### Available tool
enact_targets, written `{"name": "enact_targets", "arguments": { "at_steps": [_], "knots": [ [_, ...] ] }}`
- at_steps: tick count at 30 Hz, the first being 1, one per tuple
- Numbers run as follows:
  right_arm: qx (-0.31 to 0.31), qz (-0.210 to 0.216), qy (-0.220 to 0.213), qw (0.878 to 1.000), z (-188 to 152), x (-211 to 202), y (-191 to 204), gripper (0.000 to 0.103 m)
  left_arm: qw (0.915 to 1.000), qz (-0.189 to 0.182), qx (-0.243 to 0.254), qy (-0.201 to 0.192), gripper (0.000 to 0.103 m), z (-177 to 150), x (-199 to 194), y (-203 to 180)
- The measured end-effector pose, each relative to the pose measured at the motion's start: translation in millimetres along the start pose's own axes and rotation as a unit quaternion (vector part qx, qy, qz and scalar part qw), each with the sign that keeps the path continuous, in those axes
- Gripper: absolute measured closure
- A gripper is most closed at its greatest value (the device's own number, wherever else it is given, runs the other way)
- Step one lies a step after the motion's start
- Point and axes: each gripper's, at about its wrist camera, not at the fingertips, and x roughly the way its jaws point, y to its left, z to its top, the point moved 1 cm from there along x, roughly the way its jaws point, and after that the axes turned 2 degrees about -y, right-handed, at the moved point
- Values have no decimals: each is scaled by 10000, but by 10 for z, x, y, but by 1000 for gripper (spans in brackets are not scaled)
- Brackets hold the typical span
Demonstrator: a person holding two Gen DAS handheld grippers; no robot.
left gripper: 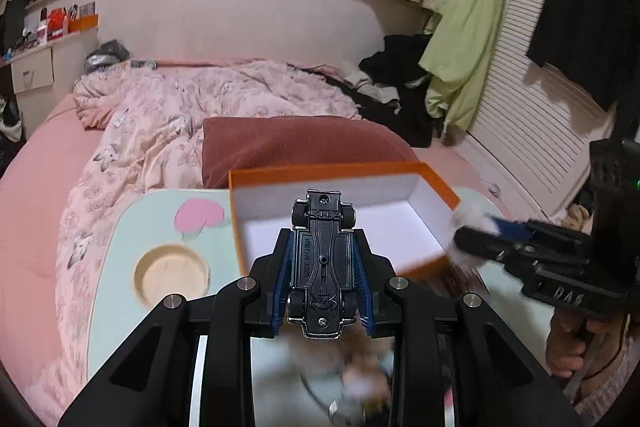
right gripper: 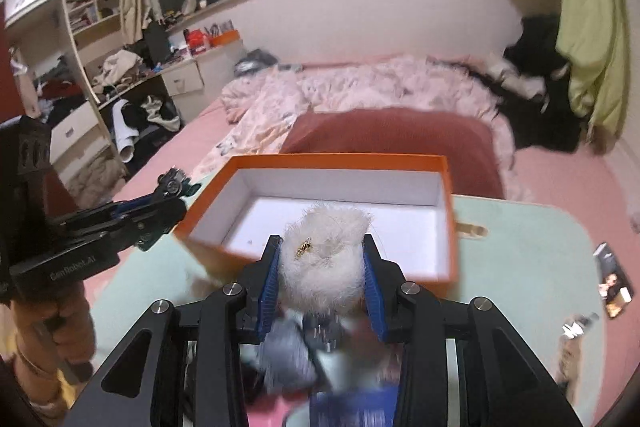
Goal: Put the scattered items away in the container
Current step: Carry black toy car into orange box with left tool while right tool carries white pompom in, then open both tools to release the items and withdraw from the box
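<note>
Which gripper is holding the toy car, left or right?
The left gripper holds the toy car, underside showing; the right gripper holds a white fluffy ball.

My blue pads [left gripper: 282, 275] hold a black toy car [left gripper: 322, 263] and a white fluffy pom-pom [right gripper: 324, 267]. The box [right gripper: 450, 227] is orange outside, white inside.

The toy car [left gripper: 322, 263] shows its black underside with the raised words "MADE IN CHINA" along the chassis. In the right wrist view, the left hand-held gripper [right gripper: 176, 189] bears "GenRobot.AI" on its body. In the left wrist view, lettering on the right hand-held gripper [left gripper: 464, 227] is too blurred to read.
</note>
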Motion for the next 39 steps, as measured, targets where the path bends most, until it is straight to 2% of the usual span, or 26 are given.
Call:
{"name": "enact_targets", "arguments": {
  "at_steps": [3, 6, 8, 10, 12, 14, 19, 21, 22, 24, 31, 35, 37, 39],
  "knots": [
    [21, -274, 250, 9993, 80, 342, -88, 67, 9999, -24, -103, 111, 74, 67, 233, 39],
    [97, -291, 465, 9984, 91, 585, -126, 67, 9995, 166, -62, 246, 74, 78, 442, 57],
    [92, -304, 492, 9983, 92, 651, -123, 65, 9992, 171, -99, 340, 73, 74, 522, 71],
    [67, -326, 426, 9985, 89, 667, -110, 59, 9990, 169, -186, 369, 72, 62, 556, 112],
    [91, -227, 304, 9992, 92, 644, -104, 44, 9991, 151, -239, 302, 69, 57, 541, 140],
    [135, -151, 151, 9997, 99, 588, -96, 38, 9992, 163, -280, 218, 57, 60, 500, 164],
    [223, -102, -92, 9997, 130, 371, -72, 37, 9995, 113, -292, 19, 53, 47, 280, 155],
    [296, -27, -212, 9993, 124, 213, -58, 36, 9996, 134, -245, -60, 48, 17, 173, 124],
    [358, 64, -274, 9990, 109, 115, -52, 35, 9996, 176, -222, -91, 40, -9, 107, 108],
    [435, 250, -324, 9982, 57, -61, -34, 33, 9996, 157, -202, -109, 37, -75, -13, 76],
    [184, 206, -186, 9994, -421, -596, 157, 27, 9998, -23, -129, 139, 37, -564, -389, -54],
    [265, 267, 241, 9990, -838, -669, 243, 21, 9995, 44, -48, 300, 36, -909, -485, -120],
    [326, 302, 469, 9979, -1037, -662, 284, 21, 9984, 37, -2, 561, 36, -1055, -458, -139],
    [217, 7, 555, 9982, -1220, -679, 343, 21, 9973, 46, 22, 727, 36, -1185, -444, -141]
  ]
}}
